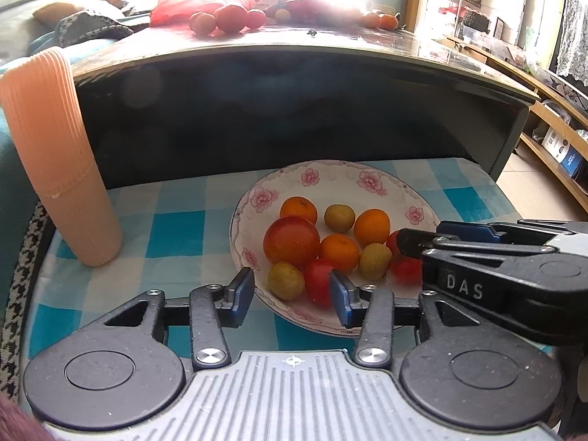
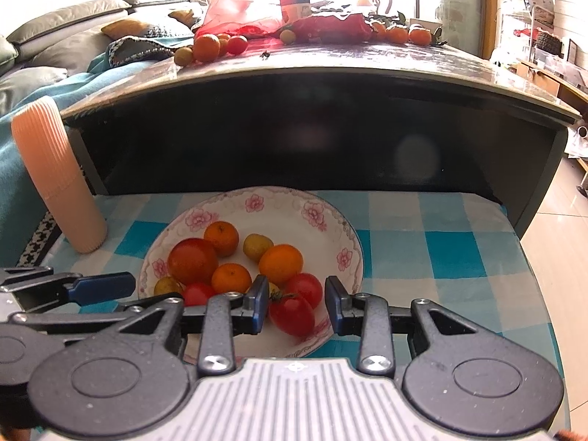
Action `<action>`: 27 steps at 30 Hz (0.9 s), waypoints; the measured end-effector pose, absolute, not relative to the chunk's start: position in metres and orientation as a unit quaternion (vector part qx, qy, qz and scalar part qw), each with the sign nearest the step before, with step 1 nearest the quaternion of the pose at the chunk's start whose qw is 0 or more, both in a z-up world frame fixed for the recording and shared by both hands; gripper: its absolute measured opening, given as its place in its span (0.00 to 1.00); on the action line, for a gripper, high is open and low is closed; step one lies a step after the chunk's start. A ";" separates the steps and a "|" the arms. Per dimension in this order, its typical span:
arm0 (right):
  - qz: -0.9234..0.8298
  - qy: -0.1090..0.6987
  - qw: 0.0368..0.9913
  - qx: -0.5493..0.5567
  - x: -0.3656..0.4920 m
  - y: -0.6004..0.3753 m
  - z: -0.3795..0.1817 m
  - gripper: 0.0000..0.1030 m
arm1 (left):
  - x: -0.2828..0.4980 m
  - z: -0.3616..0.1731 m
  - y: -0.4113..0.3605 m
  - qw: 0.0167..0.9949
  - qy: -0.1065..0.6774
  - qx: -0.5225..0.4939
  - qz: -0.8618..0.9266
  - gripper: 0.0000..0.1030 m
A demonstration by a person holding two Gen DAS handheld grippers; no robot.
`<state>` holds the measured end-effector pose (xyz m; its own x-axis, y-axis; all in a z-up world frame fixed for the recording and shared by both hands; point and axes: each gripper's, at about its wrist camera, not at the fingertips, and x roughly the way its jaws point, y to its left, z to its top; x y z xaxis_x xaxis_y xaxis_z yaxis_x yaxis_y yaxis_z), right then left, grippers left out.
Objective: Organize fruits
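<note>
1. The oval red tomato (image 2: 292,314) lies on the floral plate (image 2: 323,235), its long axis slanted, stem end toward the left gripper (image 1: 292,296).
2. The right gripper (image 2: 296,303) stands wide around it, not touching.
3. The left gripper is spread wide, holding nothing, over the near rim.
4. Smooth round oranges (image 1: 371,226) lie beside it; the plate sits on a checked cloth (image 1: 176,233).

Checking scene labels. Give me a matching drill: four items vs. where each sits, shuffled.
Items:
1. plate
2. ribbed peach cylinder
3. red plastic bag
4. right tool

Places:
A. up on the dark tabletop
B. open, over the near tomatoes
C. upright at the cloth's left edge
D. on the checked cloth, holding the fruit

Pairs: 1-D, 2-C, 3-A, 4-B
</note>
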<state>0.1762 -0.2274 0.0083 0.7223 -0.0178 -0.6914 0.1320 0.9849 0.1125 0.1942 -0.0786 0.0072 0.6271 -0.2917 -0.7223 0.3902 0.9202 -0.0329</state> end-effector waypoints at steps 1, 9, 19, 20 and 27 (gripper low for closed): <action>-0.042 0.370 0.925 0.079 0.176 -0.228 0.009 0.47 | 0.194 0.008 -0.078 0.900 0.387 0.063 -0.188 0.58; -0.046 0.358 0.928 0.089 0.169 -0.230 0.022 0.52 | 0.182 0.019 -0.077 0.911 0.370 0.077 -0.165 0.83; -0.055 0.342 0.933 0.098 0.136 -0.237 0.048 0.57 | 0.156 0.043 -0.059 0.930 0.343 0.072 -0.115 1.00; -0.056 0.342 0.933 0.096 0.132 -0.237 0.050 0.57 | 0.154 0.044 -0.058 0.931 0.340 0.071 -0.110 1.00; -0.059 0.349 0.931 0.092 0.096 -0.235 0.059 0.60 | 0.132 0.051 -0.054 0.932 0.339 0.067 -0.107 1.00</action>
<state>0.0961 -0.2345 0.0587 0.7490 -0.0449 -0.6611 0.1736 0.9761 0.1305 0.1316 -0.0538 0.0511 0.7477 -0.1549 -0.6457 0.2452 0.9681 0.0518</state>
